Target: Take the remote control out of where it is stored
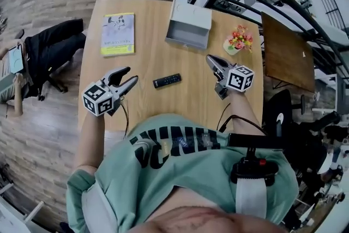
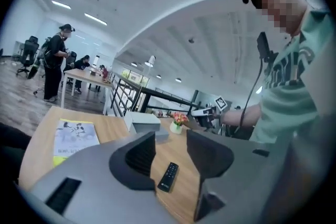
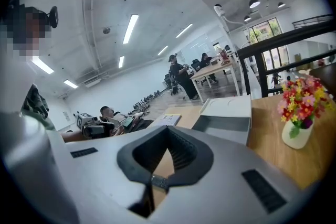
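Your left gripper (image 1: 133, 73) has its jaws spread with nothing between them. In the left gripper view only bare wood and, farther out, the remote control (image 2: 168, 177) show through the gap. Your right gripper (image 1: 209, 59) has its jaws pressed together at the tips, pinching nothing.

The remote control lies flat on the wooden surface (image 1: 152, 57) between the two grippers, touching neither. It is well apart from the grey-and-white storage box (image 1: 185, 40) at the far edge, so it looks to be out of its storage already. The step in hand reads as the release.

To do that well, hold both grippers above the surface and clear of the remote control, so that no jaw nudges it toward the near edge. Leave the storage box alone.

There are two grippers and one of everything else:
- one remote control
- one storage box
- one yellow-edged booklet (image 1: 117, 34) at the far left
- one small pot of flowers (image 1: 239, 41) at the far right
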`<action>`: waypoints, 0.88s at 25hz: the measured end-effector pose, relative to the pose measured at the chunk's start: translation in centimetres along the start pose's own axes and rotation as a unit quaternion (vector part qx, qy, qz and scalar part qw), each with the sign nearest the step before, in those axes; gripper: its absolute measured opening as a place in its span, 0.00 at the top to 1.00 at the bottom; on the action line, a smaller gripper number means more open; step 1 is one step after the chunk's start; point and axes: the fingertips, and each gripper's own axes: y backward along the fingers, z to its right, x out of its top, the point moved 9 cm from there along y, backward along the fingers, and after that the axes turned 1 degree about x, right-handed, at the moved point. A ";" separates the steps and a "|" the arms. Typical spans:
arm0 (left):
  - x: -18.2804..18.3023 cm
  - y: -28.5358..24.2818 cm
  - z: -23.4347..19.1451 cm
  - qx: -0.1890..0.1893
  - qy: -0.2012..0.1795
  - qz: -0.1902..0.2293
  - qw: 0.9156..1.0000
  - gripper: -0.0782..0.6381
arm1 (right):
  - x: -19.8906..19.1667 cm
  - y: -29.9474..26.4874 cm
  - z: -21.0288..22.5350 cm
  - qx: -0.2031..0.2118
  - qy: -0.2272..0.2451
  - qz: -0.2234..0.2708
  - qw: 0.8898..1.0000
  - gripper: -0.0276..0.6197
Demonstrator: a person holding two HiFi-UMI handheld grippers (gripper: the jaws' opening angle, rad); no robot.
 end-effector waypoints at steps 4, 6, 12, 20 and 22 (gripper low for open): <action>0.3 6.1 -1.3 -0.006 0.034 0.047 0.998 0.79 | 0.2 -1.2 -3.9 -0.003 -0.010 0.015 1.000 0.95; 0.2 7.6 -1.0 -0.006 0.034 0.049 0.998 0.86 | 0.8 -1.1 -5.1 -0.001 -0.015 0.027 1.000 0.95; -0.8 8.9 2.5 0.002 0.032 0.055 0.998 0.88 | 1.7 0.0 -5.3 0.028 -0.006 0.041 0.999 0.95; 0.4 3.3 13.9 0.022 0.020 0.072 0.997 0.88 | 1.0 9.8 -2.6 0.074 0.016 0.088 0.993 0.95; 0.6 0.9 17.6 0.016 0.024 0.071 0.997 0.88 | 0.2 13.7 -1.6 0.080 0.009 0.099 0.992 0.95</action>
